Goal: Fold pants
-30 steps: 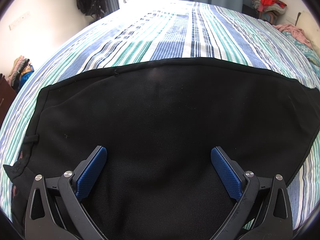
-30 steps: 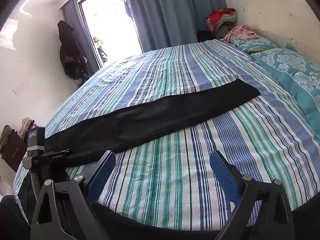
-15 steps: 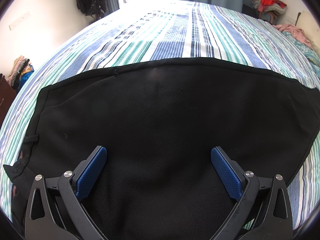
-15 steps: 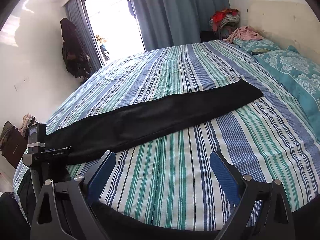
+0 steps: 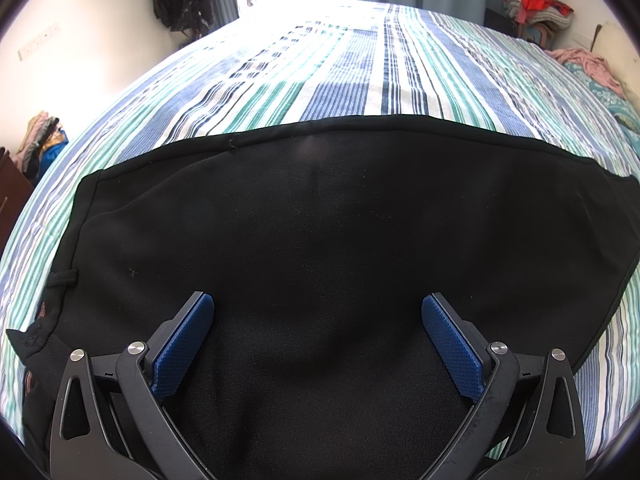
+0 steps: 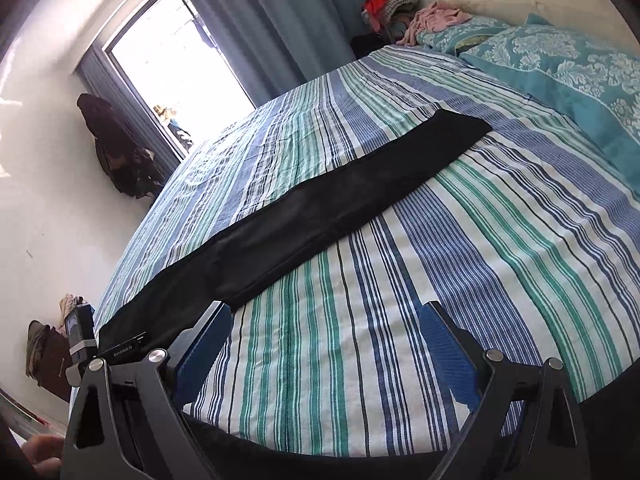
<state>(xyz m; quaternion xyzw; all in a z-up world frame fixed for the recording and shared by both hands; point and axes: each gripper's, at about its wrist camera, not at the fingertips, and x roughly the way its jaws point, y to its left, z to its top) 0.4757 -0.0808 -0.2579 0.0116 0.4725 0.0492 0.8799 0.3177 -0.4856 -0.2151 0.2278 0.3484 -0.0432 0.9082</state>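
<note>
The black pants (image 6: 320, 216) lie flat and stretched full length on the striped bed cover (image 6: 460, 248), running in the right wrist view from 8 o'clock up to 1 o'clock, leg ends near the teal pillow (image 6: 560, 60). The left gripper (image 5: 318, 340) hangs just over the waist end, jaws wide apart, dark cloth filling the gap between its blue pads (image 5: 182, 346). The right gripper (image 6: 324, 348) sits at the near edge of the bed, over bare stripes at 6 o'clock, jaws likewise apart and holding nothing
</note>
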